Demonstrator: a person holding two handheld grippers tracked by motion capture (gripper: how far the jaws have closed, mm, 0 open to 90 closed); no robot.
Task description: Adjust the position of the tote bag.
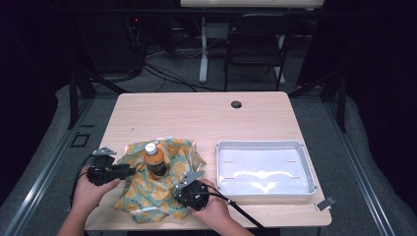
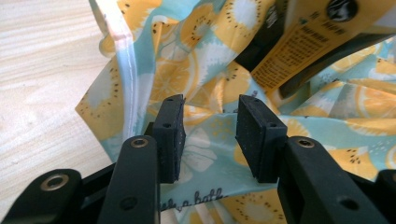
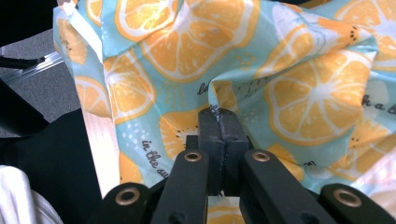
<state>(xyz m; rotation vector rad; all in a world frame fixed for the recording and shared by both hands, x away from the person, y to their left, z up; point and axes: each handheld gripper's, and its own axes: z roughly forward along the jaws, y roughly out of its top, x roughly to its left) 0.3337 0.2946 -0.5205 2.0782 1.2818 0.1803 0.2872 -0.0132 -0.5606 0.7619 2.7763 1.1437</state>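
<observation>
1. Right tongs (image 3: pixel 218 122): jaws pressed together on a raised fold of the citrus-print cloth (image 3: pixel 261 60), which lies crumpled on the tabletop (image 1: pixel 206 113) at the near edge.
2. Left tongs (image 2: pixel 210 135): jaws part-open, astride the cloth's edge region; the pads do not press on it.
3. Handling, cloth: judged light, limp and thin. It will drape and bunch, not hold shape. Take hold at a hem or corner; a pinch mid-panel gathers extra layers.
4. Handling, orange-drink bottle (image 1: pixel 155 160): it stands upright on the cloth, so pulling the fabric may topple it.
5. View differences: the high view shows the grey tray (image 1: pixel 310 167) just right of the cloth; the left gripper view shows the bottle's label text close up; the right gripper view confirms the pinch.
</observation>
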